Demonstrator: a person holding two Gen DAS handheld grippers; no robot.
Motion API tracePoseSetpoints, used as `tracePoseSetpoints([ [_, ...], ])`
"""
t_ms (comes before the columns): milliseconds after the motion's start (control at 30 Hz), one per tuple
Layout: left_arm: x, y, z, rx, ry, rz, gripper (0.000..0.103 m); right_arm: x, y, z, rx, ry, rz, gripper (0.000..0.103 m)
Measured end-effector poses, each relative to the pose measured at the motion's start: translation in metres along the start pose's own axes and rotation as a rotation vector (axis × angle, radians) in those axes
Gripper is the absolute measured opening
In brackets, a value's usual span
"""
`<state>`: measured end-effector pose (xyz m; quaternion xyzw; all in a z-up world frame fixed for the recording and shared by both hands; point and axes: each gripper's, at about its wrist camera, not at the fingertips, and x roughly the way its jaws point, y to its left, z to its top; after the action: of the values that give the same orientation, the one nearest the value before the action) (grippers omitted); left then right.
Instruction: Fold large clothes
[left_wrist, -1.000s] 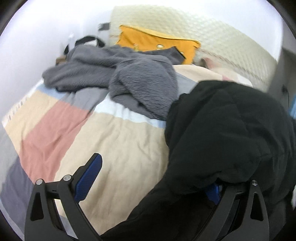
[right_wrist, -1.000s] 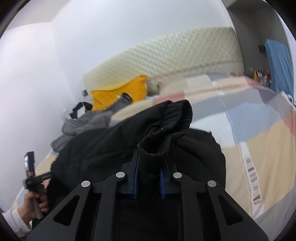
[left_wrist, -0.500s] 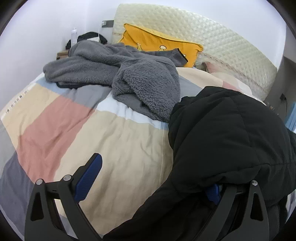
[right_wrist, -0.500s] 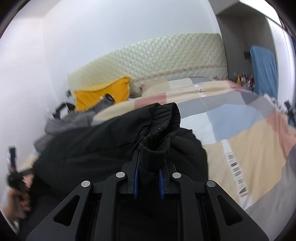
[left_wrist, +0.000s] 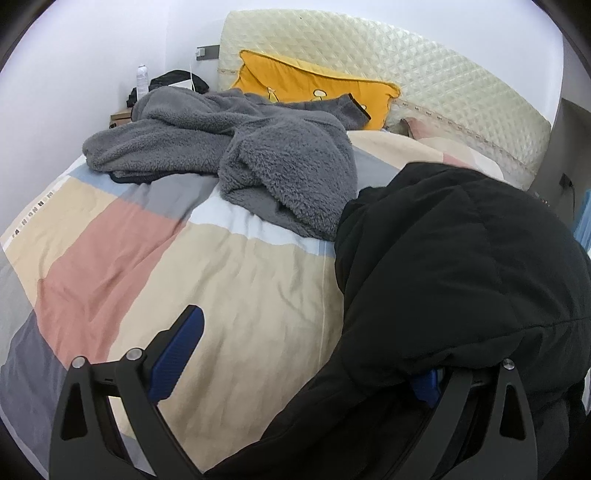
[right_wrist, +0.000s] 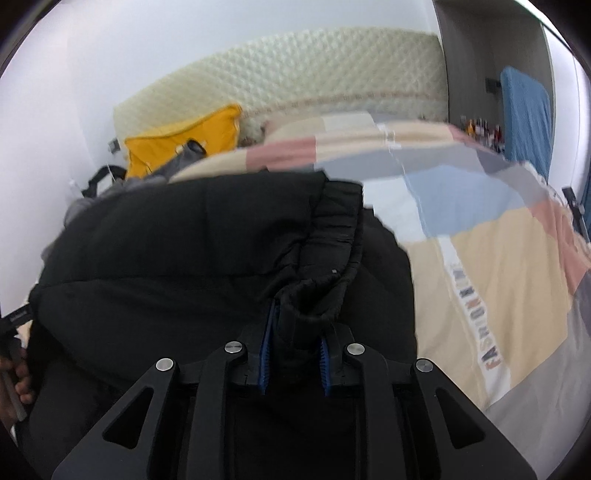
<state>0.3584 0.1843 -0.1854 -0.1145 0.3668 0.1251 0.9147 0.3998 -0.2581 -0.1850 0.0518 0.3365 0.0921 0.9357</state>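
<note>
A large black padded jacket (left_wrist: 454, 266) lies bunched on the bed at the right of the left wrist view and fills the middle of the right wrist view (right_wrist: 177, 258). My right gripper (right_wrist: 293, 360) is shut on a gathered fold of the jacket near its elastic cuff (right_wrist: 332, 254). My left gripper (left_wrist: 306, 354) is open beside the jacket's left edge; its left finger (left_wrist: 177, 354) stands over the quilt, and the jacket drapes over its right finger (left_wrist: 424, 384).
The bed has a patchwork quilt (left_wrist: 155, 266) of beige, pink, grey and blue. A grey fleece garment (left_wrist: 258, 147) lies heaped behind, with a yellow pillow (left_wrist: 314, 88) against the cream headboard (left_wrist: 443, 74). A nightstand with a bottle (left_wrist: 142, 79) stands at the far left.
The right gripper, still holding the fold, has swung so the jacket fills more of its view. The left gripper stays open and has shifted only slightly.
</note>
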Motion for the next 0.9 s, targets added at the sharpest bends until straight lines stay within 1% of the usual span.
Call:
tracePoseSetpoints([
  [133, 0.001, -0.002, -0.001, 0.013, 0.006, -0.006, 0.098, 0.002, 0.001, -0.002, -0.018, -0.002, -0.019, 0.017],
  [167, 0.001, -0.003, -0.001, 0.016, 0.013, -0.014, 0.098, 0.001, 0.001, -0.001, -0.016, 0.000, -0.020, 0.019],
  [233, -0.001, -0.002, -0.001, 0.022, 0.021, -0.024, 0.098, -0.004, 0.004, -0.001, -0.019, 0.006, -0.031, 0.026],
  [333, -0.012, -0.004, 0.000, 0.055, 0.021, -0.001, 0.098, -0.016, 0.007, -0.005, -0.035, 0.009, -0.053, 0.047],
  [367, -0.016, -0.004, 0.000, 0.060, 0.029, -0.003, 0.098, -0.024, 0.007, -0.007, -0.025, -0.004, -0.049, 0.061],
  [400, -0.021, -0.004, 0.000, 0.065, 0.040, -0.013, 0.098, -0.030, 0.008, -0.008, -0.014, -0.018, -0.041, 0.067],
  [500, -0.041, -0.006, 0.001, 0.088, 0.038, -0.016, 0.098, -0.054, 0.014, -0.012, 0.017, -0.052, -0.012, 0.068],
  [600, -0.067, -0.009, -0.001, 0.070, -0.008, -0.017, 0.098, -0.084, 0.027, -0.014, 0.025, -0.100, 0.020, 0.067],
  [633, -0.078, -0.011, -0.001, 0.054, -0.024, -0.028, 0.098, -0.098, 0.033, -0.015, 0.015, -0.115, 0.027, 0.067],
  [667, -0.090, -0.013, -0.001, 0.036, -0.037, -0.055, 0.098, -0.109, 0.039, -0.014, 0.000, -0.129, 0.031, 0.067],
  [733, -0.109, -0.017, -0.002, 0.026, -0.057, -0.093, 0.098, -0.132, 0.048, -0.014, -0.029, -0.163, 0.033, 0.067],
  [800, -0.131, -0.025, -0.005, 0.041, -0.081, -0.119, 0.098, -0.164, 0.052, -0.017, -0.027, -0.210, 0.051, 0.067],
  [900, -0.165, -0.036, -0.010, 0.072, -0.107, -0.144, 0.098, -0.207, 0.051, -0.016, 0.008, -0.254, 0.069, 0.068],
])
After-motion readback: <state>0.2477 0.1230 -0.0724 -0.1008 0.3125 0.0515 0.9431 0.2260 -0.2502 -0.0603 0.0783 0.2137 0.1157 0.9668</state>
